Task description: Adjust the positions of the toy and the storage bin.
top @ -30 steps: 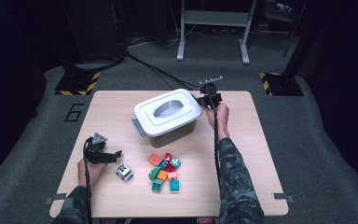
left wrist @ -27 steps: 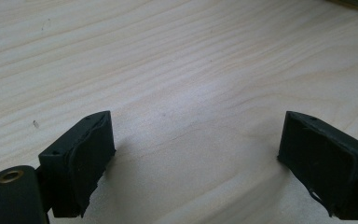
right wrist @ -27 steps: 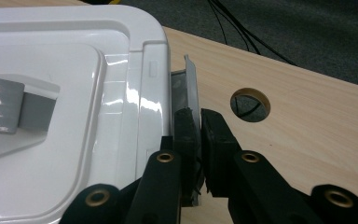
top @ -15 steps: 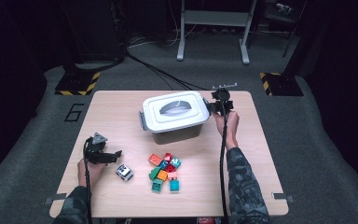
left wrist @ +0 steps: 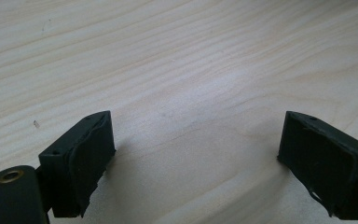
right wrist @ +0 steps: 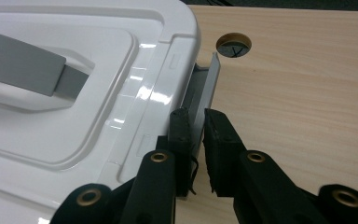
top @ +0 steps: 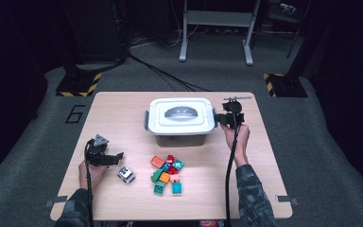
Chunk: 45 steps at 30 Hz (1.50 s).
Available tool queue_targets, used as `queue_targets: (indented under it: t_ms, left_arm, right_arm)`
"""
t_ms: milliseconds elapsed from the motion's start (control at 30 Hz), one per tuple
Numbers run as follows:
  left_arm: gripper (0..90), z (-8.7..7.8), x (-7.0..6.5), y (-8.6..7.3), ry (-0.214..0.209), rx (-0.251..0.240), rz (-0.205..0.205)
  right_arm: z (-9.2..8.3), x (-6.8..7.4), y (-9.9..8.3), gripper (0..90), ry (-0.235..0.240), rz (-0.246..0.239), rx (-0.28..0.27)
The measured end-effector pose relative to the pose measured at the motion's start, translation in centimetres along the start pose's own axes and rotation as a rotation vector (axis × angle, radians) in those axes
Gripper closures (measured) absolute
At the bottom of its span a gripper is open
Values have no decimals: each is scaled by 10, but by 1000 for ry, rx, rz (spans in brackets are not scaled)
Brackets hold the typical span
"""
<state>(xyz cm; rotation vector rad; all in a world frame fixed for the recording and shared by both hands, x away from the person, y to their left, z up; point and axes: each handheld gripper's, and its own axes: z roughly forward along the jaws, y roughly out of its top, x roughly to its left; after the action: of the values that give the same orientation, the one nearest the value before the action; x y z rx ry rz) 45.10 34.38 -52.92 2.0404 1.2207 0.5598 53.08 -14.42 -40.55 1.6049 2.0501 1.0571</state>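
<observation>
Grey side latch (right wrist: 204, 88) of the white box (top: 182, 118) sits pinched in the right gripper (right wrist: 196, 126) fingers; left gripper (left wrist: 196, 154) fingers gape wide.

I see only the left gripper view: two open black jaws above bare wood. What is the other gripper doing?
Observer: The right gripper is shut on the grey side latch of a white lidded box.
Operator: Is the lid on the box?
Observer: Yes, it sits flat, with its grey handle lying down on top.
Operator: Are there any small things near my left gripper?
Observer: A small white and grey toy lies just to the right of the left gripper in the high view; a heap of coloured blocks lies beyond it, in front of the box.
</observation>
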Motion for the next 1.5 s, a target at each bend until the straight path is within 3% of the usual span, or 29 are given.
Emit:
queue_targets:
  t_ms: [167, 533, 967, 1033, 1133, 1200, 1333, 1400, 1500]
  left_arm:
    - [102, 0, 0, 0, 1, 3, 1]
    - [102, 0, 0, 0, 2, 4, 1]
    - [102, 0, 0, 0, 2, 3, 2]
    - [102, 0, 0, 0, 2, 4, 2]
    - [102, 0, 0, 0, 2, 3, 2]
    - [103, 0, 0, 0, 2, 2, 3]
    - [103, 0, 0, 0, 1, 3, 1]
    - [103, 0, 0, 0, 1, 3, 1]
    - [103, 0, 0, 0, 2, 3, 1]
  right_arm:
    - [-6, -2, -8, 809, 19, -10, -5]
    - [2, -16, -20, 815, 89, 103, -21]
    - [-26, -13, -50, 791, 91, 111, -52]
    - [-29, -13, -53, 782, 88, 85, -62]
    - [-33, -11, -53, 636, 40, 21, -90]
    - [-37, -13, -51, 574, 82, -7, -109]
    - [-43, -12, -43, 390, 88, -74, -105]
    - [-45, -10, -36, 302, 115, -105, -103]
    - [-44, -2, -25, 221, 157, -185, -89]
